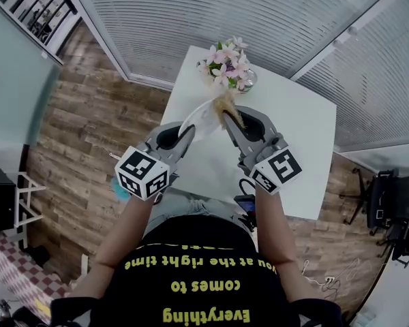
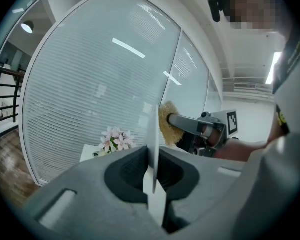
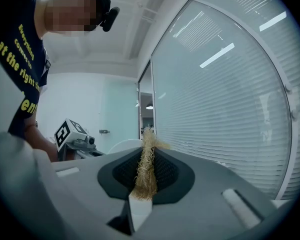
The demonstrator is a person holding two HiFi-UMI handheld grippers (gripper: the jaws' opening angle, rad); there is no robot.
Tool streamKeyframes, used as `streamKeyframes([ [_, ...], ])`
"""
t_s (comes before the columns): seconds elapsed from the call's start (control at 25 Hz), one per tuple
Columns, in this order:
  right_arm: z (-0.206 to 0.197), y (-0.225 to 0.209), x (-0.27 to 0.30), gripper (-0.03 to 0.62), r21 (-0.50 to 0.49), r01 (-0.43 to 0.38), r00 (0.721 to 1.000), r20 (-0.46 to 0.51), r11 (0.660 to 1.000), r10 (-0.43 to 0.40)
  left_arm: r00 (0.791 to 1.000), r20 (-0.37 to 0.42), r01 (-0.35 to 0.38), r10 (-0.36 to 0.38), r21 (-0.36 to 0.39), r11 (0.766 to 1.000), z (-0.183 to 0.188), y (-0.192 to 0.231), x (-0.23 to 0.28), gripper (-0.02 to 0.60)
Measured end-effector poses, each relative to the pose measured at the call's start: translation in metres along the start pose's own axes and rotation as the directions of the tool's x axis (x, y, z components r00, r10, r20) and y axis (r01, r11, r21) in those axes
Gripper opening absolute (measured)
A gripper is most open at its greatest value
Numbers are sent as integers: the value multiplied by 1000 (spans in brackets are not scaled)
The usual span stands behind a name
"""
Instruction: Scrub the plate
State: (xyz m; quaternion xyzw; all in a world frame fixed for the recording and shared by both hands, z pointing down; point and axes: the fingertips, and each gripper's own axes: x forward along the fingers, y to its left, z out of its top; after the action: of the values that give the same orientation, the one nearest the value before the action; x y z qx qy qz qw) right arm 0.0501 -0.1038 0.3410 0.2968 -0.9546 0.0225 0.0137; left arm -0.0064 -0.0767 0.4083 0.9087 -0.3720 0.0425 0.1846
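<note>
A white plate [image 1: 203,118] hangs above the white table [image 1: 307,148], held on edge by my left gripper [image 1: 189,129], which is shut on its rim. In the left gripper view the plate [image 2: 152,134] stands edge-on between the jaws. My right gripper [image 1: 230,118] is shut on a tan fibrous scrubber [image 1: 228,107], which rests against the plate's face. The scrubber [image 3: 146,169] is pinched flat between the jaws in the right gripper view, with the plate [image 3: 122,145] just behind it. From the left gripper the scrubber [image 2: 167,124] shows beside the plate.
A glass vase of pink flowers [image 1: 227,65] stands at the table's far edge, just beyond the plate. Frosted glass walls with blinds [image 1: 259,12] run behind the table. Wood floor [image 1: 88,128] lies to the left; an office chair [image 1: 388,203] stands at the right.
</note>
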Motion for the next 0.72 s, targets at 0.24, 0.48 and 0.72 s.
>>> streamKeyframes([
  [0.24, -1, 22, 6, 43, -16, -59, 998, -9, 998, 59, 1000, 13, 17, -17, -28, 999, 1, -3, 4, 18],
  [0.48, -9, 53, 16, 43, -62, -157, 987, -38, 986, 155, 997, 57, 48, -43, -88, 995, 8, -4, 13, 18],
  [0.72, -13, 43, 11, 43, -75, -136, 990, -49, 988, 133, 998, 50, 41, -37, -82, 996, 9, -4, 13, 18],
])
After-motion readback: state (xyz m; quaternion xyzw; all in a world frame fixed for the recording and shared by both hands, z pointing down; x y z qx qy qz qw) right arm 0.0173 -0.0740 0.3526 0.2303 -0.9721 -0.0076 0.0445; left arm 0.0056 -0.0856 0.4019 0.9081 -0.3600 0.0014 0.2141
